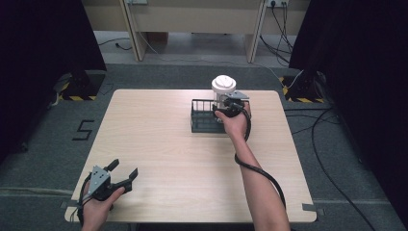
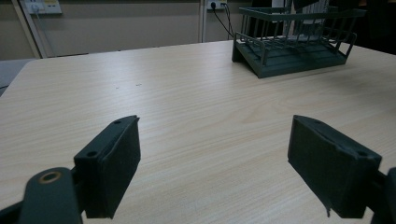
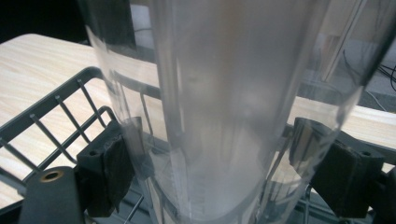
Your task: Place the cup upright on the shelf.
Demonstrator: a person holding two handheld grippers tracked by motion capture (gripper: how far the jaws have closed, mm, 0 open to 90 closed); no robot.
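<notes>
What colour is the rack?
Dark grey-green rack, clearest in the left gripper view.

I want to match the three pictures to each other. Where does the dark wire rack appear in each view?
High view: the dark wire rack sits right of centre on the table, by the right gripper.
Left gripper view: top right, far across the table.
Right gripper view: lower left, its rail and bars behind the clear container.
Shared landmark: the light wooden tabletop.
</notes>
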